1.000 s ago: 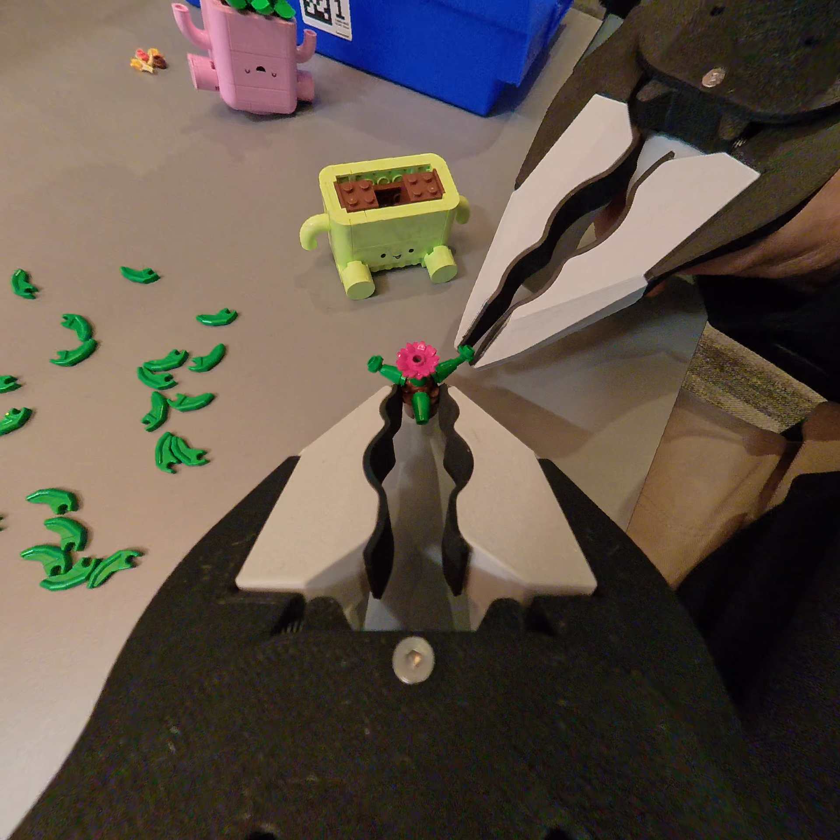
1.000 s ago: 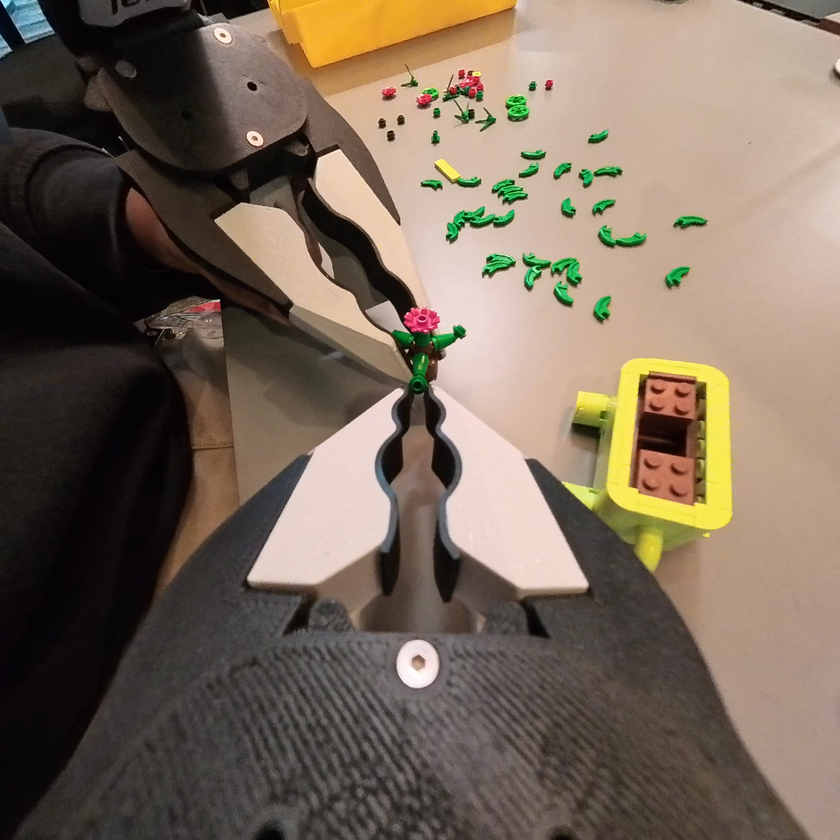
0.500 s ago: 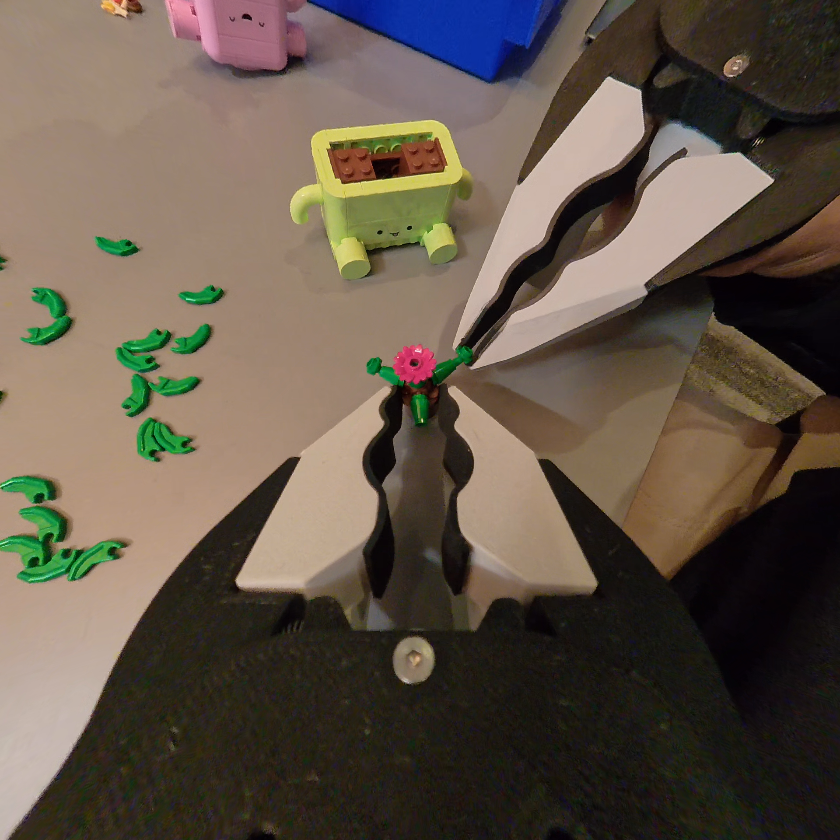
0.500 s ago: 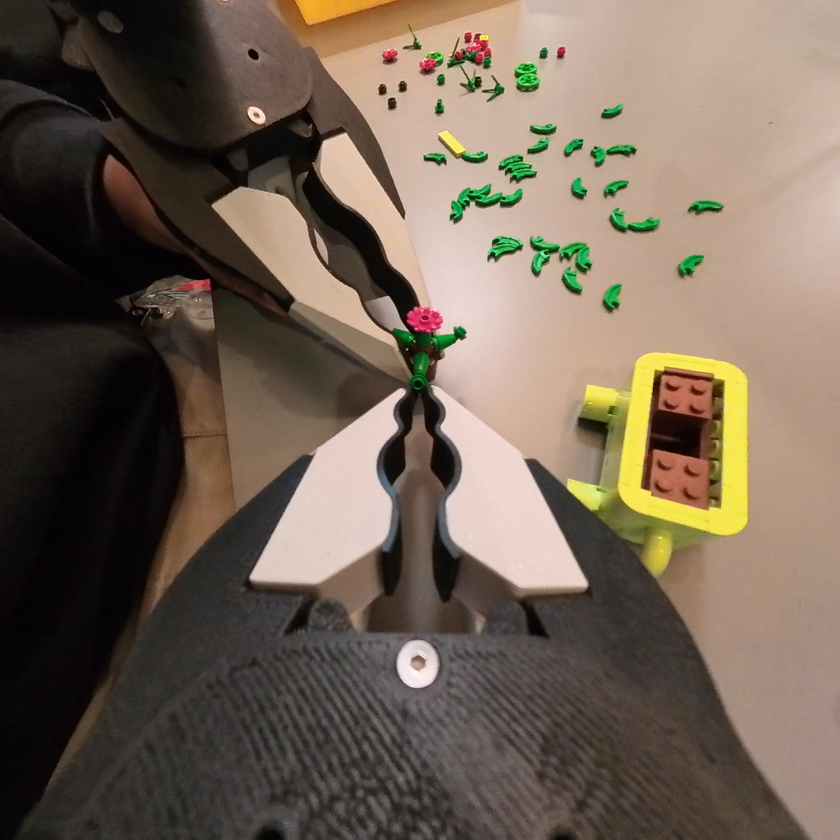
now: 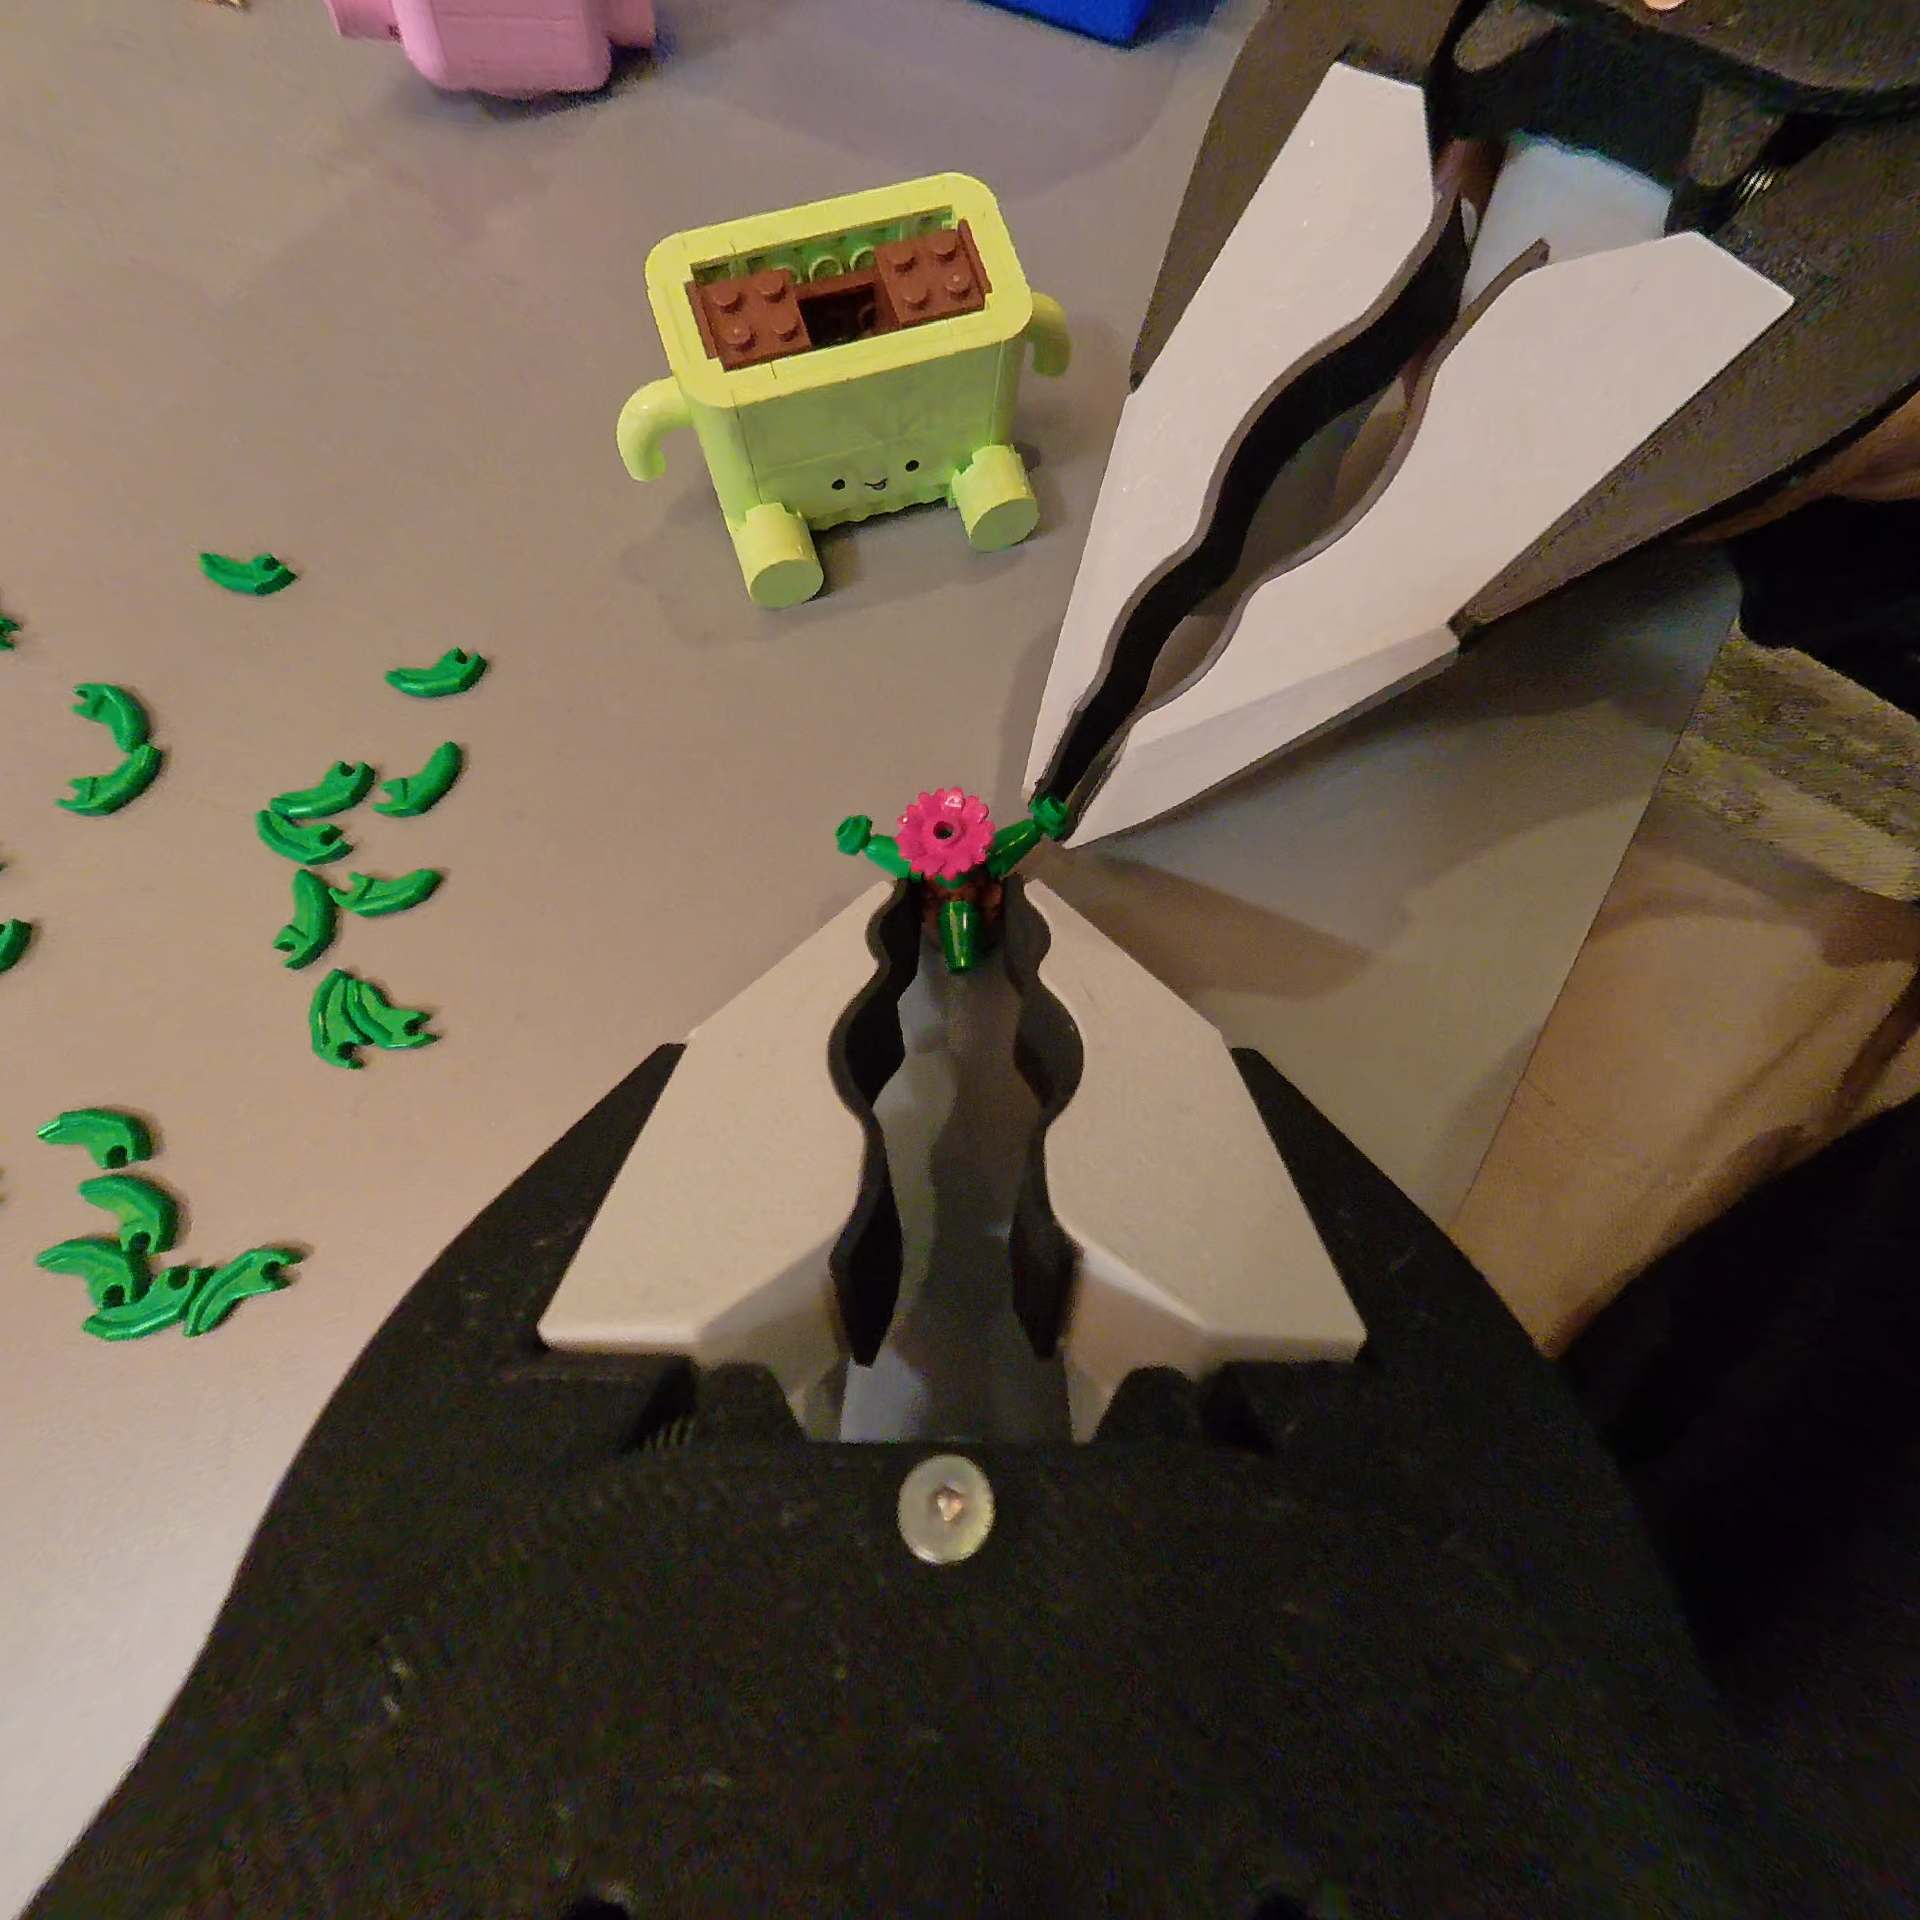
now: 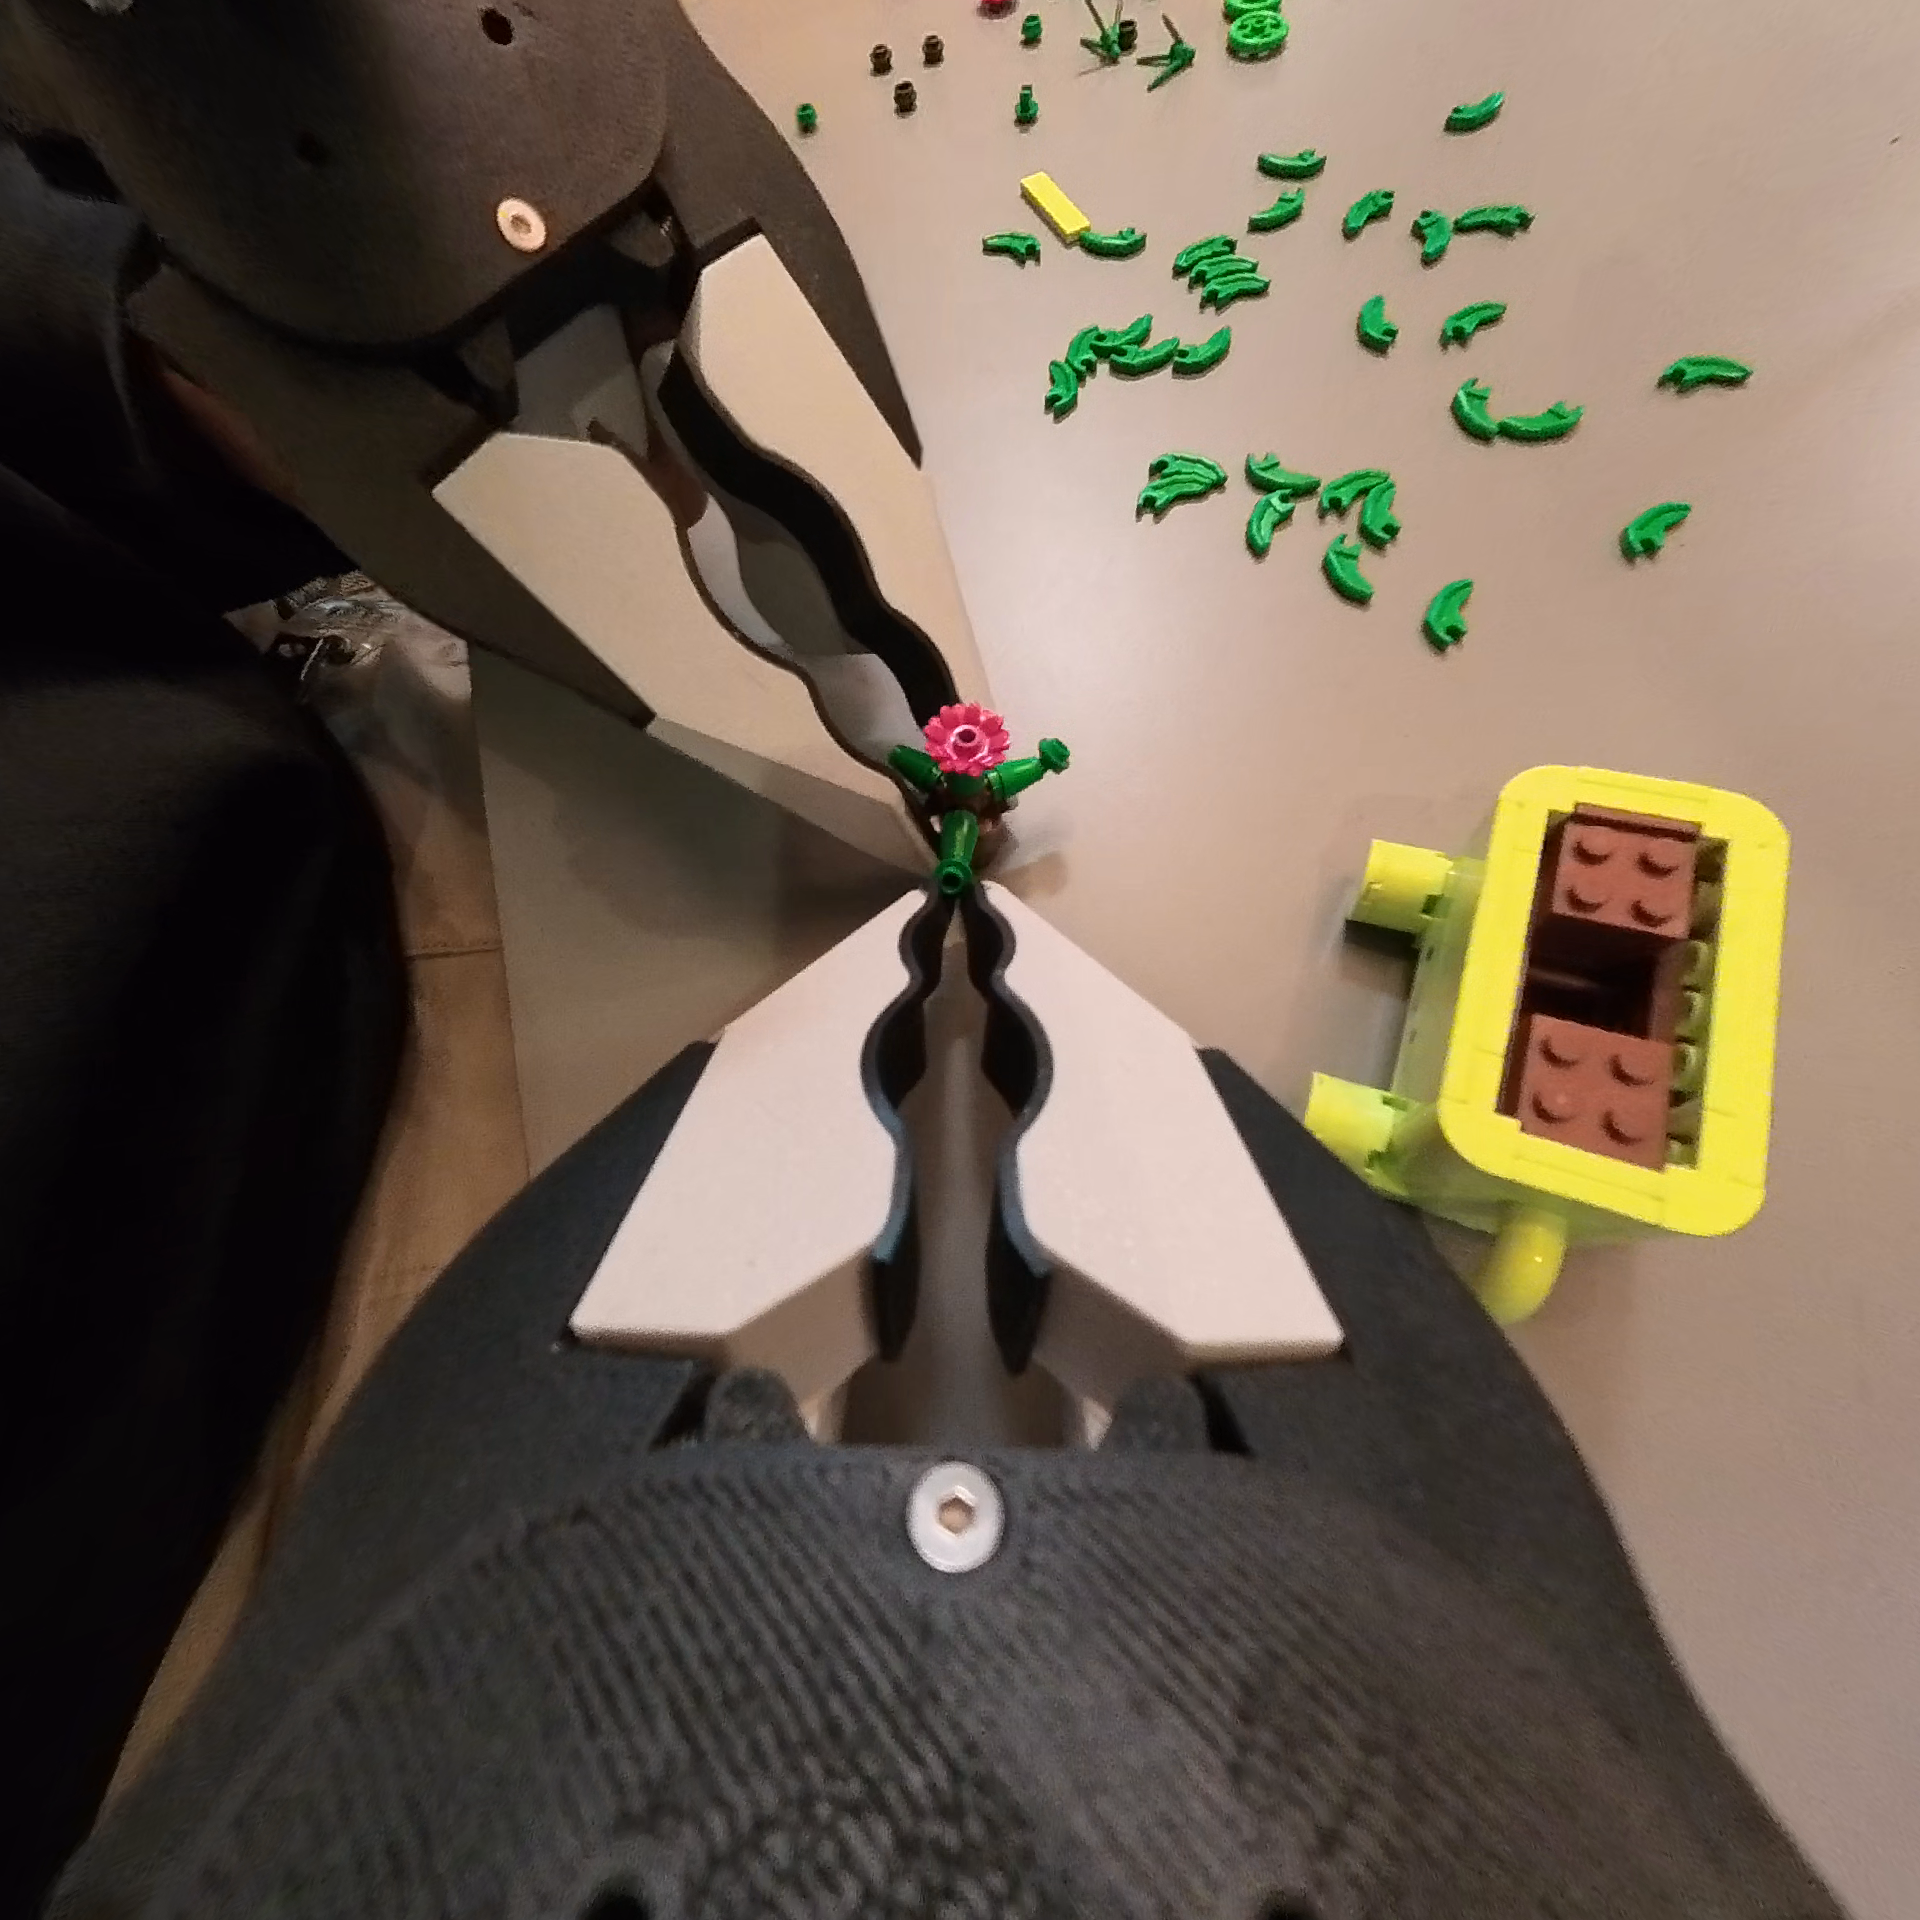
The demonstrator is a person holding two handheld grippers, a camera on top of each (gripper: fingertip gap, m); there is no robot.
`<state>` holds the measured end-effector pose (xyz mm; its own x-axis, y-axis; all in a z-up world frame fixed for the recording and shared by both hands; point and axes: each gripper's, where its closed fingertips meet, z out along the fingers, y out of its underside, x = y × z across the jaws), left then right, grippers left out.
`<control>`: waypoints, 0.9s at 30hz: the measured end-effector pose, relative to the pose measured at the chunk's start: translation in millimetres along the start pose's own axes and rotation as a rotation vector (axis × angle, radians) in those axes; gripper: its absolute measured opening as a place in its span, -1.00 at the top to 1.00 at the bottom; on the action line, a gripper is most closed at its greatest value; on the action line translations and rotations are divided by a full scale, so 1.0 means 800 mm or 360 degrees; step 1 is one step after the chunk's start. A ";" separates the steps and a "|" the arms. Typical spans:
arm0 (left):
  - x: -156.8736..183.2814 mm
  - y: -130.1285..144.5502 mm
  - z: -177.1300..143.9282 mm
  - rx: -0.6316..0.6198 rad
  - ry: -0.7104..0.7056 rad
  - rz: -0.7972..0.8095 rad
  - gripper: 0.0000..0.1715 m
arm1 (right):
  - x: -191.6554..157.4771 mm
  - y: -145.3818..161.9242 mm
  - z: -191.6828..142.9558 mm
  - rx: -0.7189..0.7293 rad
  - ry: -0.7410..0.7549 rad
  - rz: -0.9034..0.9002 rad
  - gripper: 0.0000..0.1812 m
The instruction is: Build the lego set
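Pink-flowered, the little green plastic stem piece (image 5: pixel 954 862) with its brown base is sitting pinched between the tips of my left tongs (image 5: pixel 958 902), held above the grey desk (image 5: pixel 520 436). My right tongs (image 6: pixel 951 896) are closing narrow on one of its green side branches, tip against tip. Just beyond, the lime-green brick planter with a smiling face (image 5: pixel 847 384) is standing on the desk, brown studded bricks lying in its open top. Farther out, curved green leaf pieces (image 5: pixel 343 831) are lying scattered across the desk.
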<state>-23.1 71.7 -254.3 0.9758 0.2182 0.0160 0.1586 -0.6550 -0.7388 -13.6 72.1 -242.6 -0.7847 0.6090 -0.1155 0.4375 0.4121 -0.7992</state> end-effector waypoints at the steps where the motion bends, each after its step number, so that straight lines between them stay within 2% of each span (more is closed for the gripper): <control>1: 0.000 0.000 0.000 0.0000 -0.0007 0.0007 0.86 | 0.000 0.000 0.000 -0.0002 -0.0006 0.0002 0.98; 10: -0.002 -0.002 0.000 0.0015 -0.0094 0.0082 0.87 | 0.002 0.003 0.000 -0.0009 0.0129 -0.0092 0.96; 15: 0.001 0.001 -0.005 0.0025 -0.0071 0.0060 0.65 | -0.001 -0.001 0.000 0.0011 0.0178 -0.0119 0.95; 17: 0.002 0.006 -0.009 0.0019 -0.0039 0.0023 0.64 | 0.001 -0.001 -0.003 0.0023 0.0191 -0.0113 0.94; 22: -0.003 0.019 -0.029 0.0049 -0.0040 -0.0085 0.52 | 0.006 0.001 -0.019 0.0055 0.0229 -0.0042 0.70; 27: -0.016 0.021 -0.047 0.0132 -0.0067 -0.0204 0.49 | 0.027 0.022 -0.036 0.0027 0.0392 0.0085 0.63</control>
<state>-27.3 30.9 -241.9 0.9409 0.3275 0.0866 0.2666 -0.5583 -0.7856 -10.0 112.3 -242.0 -0.6291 0.7773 -0.0120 0.4664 0.3650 -0.8058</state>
